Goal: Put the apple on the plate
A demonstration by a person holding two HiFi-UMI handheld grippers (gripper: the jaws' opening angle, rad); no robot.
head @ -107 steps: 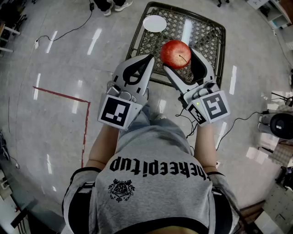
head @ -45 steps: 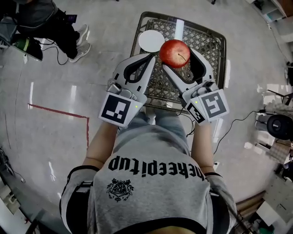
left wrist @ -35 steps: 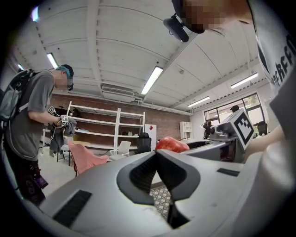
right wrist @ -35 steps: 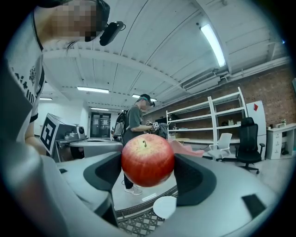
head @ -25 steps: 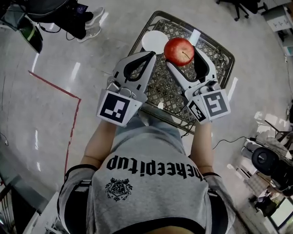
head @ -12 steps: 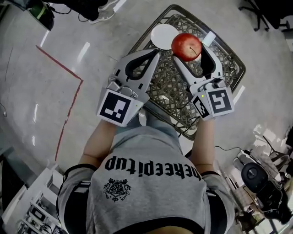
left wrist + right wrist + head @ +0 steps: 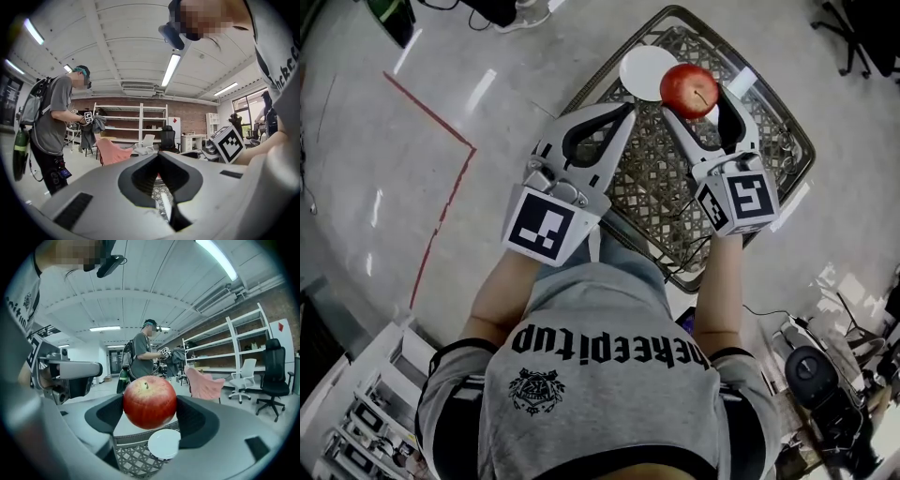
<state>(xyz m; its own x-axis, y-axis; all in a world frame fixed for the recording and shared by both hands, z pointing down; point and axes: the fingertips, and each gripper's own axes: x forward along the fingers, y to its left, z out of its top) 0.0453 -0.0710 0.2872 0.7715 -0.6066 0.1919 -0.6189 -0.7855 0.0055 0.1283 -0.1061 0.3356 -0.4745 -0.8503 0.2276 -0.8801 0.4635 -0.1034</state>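
Head view.
- Left gripper (image 7: 623, 111), grey-white with black-lined jaws: centre of frame, jaws brought together with nothing between them, its black-and-white marker cube (image 7: 546, 225) below it.
- Right gripper (image 7: 696, 96), same build: upper right of centre, jaws clamped on either side of the red apple (image 7: 688, 87).
- Red apple: held in the air, stem side showing, overlapping the right edge of the white round plate (image 7: 643, 67) in the frame.
- White round plate: lies flat near the far end of the dark woven lattice tabletop (image 7: 652, 183), upper centre.
- Red tape line (image 7: 441, 127) on the glossy grey floor, upper left.
- Grey printed T-shirt (image 7: 600, 375) of the person holding the grippers, lower centre.

Left gripper view.
- Left gripper (image 7: 159, 157): jaws meet at their tips, an empty oval hollow behind them, a strip of lattice visible below.
- Standing person in a grey shirt with a backpack (image 7: 56, 122), left of frame.
- White shelving unit (image 7: 131, 122) against a brick wall, centre.

Right gripper view.
- Right gripper (image 7: 150, 409): both jaw pads pressed on the red apple (image 7: 150, 401), centre of frame, stem up.
- White round plate (image 7: 164, 444): below the apple in the frame, apart from it, on the lattice tabletop (image 7: 133, 458).
- Black office chair (image 7: 274, 376), right edge.
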